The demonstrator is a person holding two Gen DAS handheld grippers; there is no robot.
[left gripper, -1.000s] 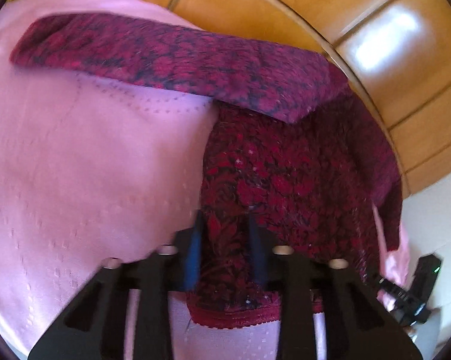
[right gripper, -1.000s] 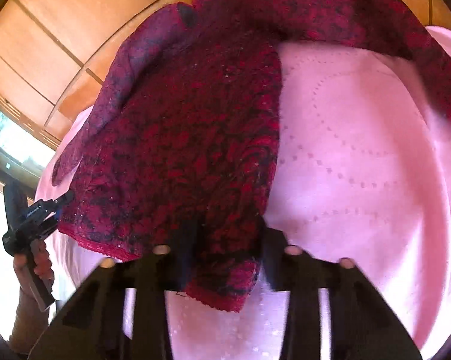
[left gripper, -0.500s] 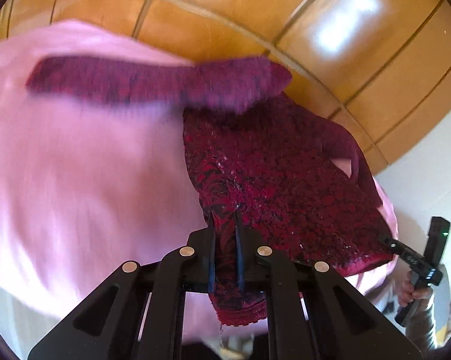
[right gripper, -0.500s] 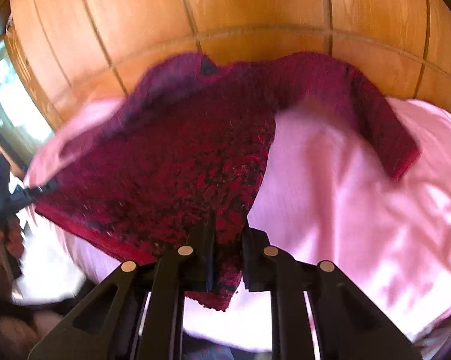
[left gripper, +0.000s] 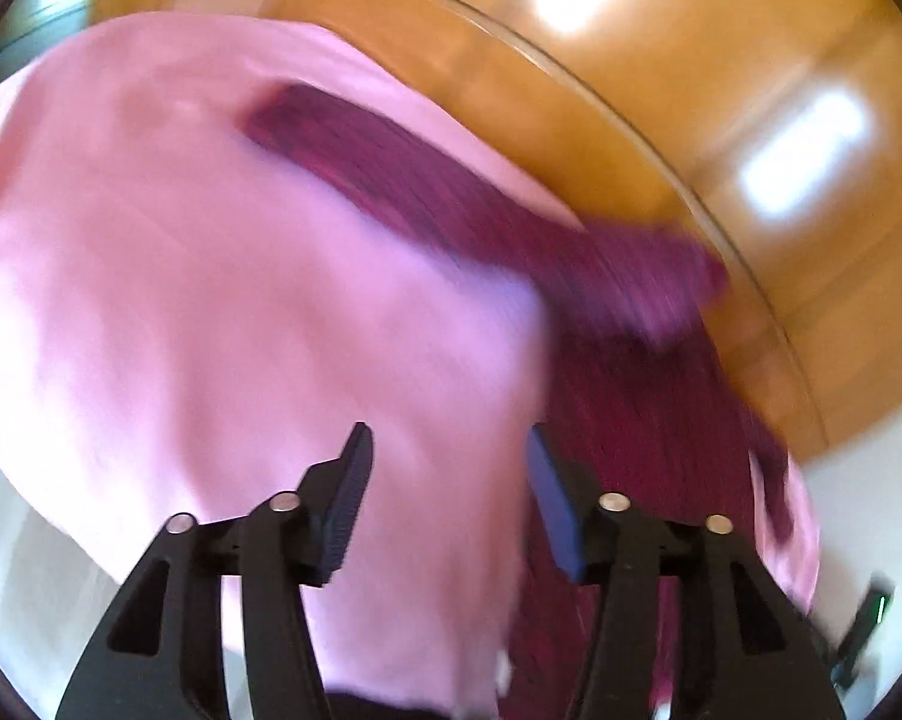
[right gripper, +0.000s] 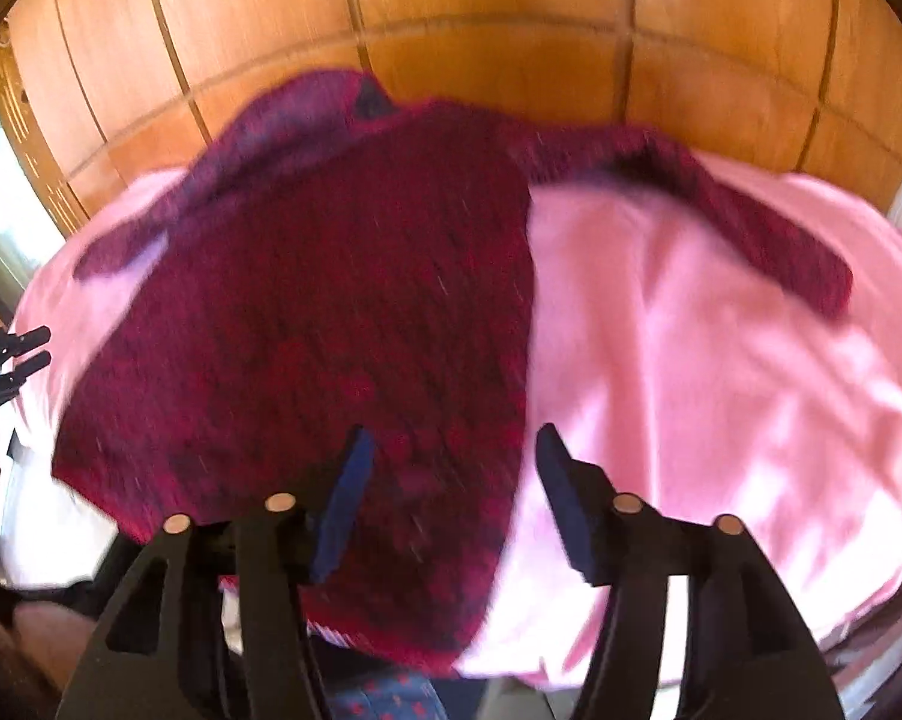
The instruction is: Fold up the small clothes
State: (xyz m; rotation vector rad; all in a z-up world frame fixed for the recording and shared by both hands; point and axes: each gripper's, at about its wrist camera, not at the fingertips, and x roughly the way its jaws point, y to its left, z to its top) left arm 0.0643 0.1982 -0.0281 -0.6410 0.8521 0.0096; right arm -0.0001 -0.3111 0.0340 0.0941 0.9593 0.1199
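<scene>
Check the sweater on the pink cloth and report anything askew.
The dark red sweater lies flat on the pink cloth, but one sleeve juts out sideways across the cloth, unfolded. The other sleeve bunches at the far edge. Both frames are motion-blurred. Both grippers are open, holding nothing.

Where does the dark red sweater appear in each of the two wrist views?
Left wrist: the sweater fills the right side, one sleeve stretching to upper left.
Right wrist: the sweater fills centre and left, one sleeve reaching right.
Shared landmark: the pink cloth under it.
</scene>
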